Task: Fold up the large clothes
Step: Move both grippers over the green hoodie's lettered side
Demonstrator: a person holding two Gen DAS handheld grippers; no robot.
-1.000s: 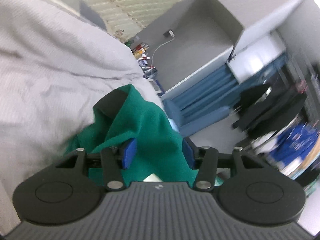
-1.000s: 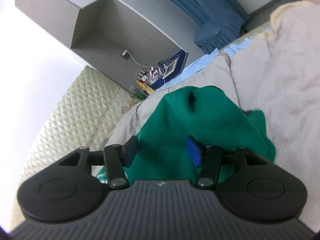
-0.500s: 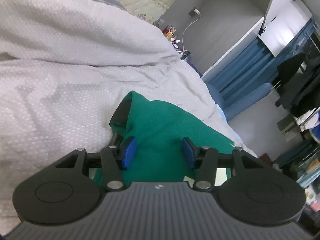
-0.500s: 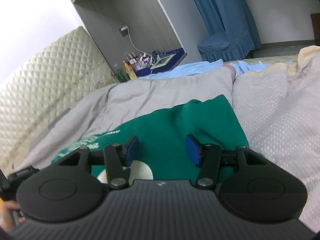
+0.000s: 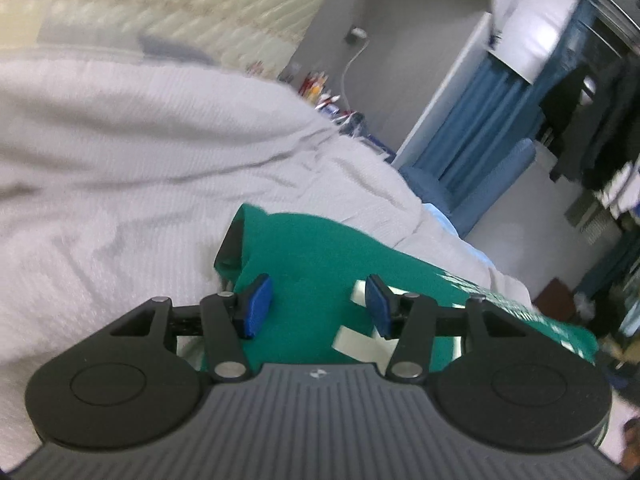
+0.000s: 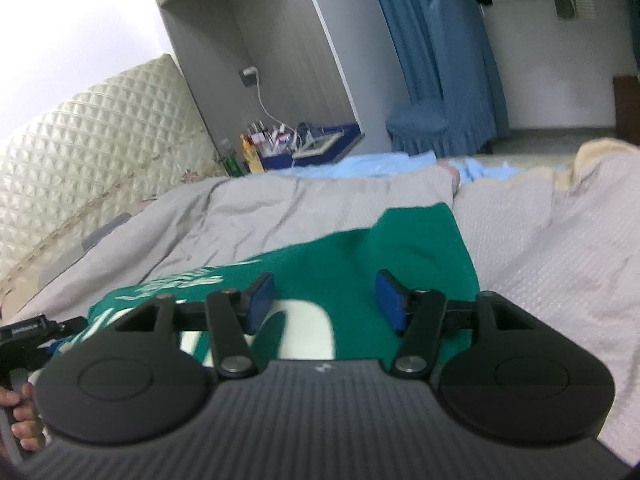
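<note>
In the left wrist view, my left gripper (image 5: 316,300) is spread wide and pinches nothing. The green garment (image 5: 320,252) lies on the gray bedcover (image 5: 120,160), just under and beyond the two blue pads (image 5: 258,306). A dark cuff (image 5: 230,242) shows at its far left end, and pale print is on the near part. I count one garment, one cuff and two pads here. Far right I see a blue curtain (image 5: 476,136) and some dark clothes hanging.

In the right wrist view, my right gripper (image 6: 326,304) is also spread, with nothing between the pads. The same garment (image 6: 400,240) lies flat on the bedcover (image 6: 260,216), with its far right corner beyond the gripper. The left gripper (image 6: 24,332) shows at the left edge, with my hand (image 6: 20,416) on its handle. I count one garment and two grippers in this view. A quilted headboard (image 6: 80,140) stands far left.

I think the cloth is now laid out and the next fold must begin. To do it well, I should bring each gripper down to one edge, take only the upper layer and not the bedcover, close both together, and carry the edge over evenly, so no wrinkle stays.
</note>
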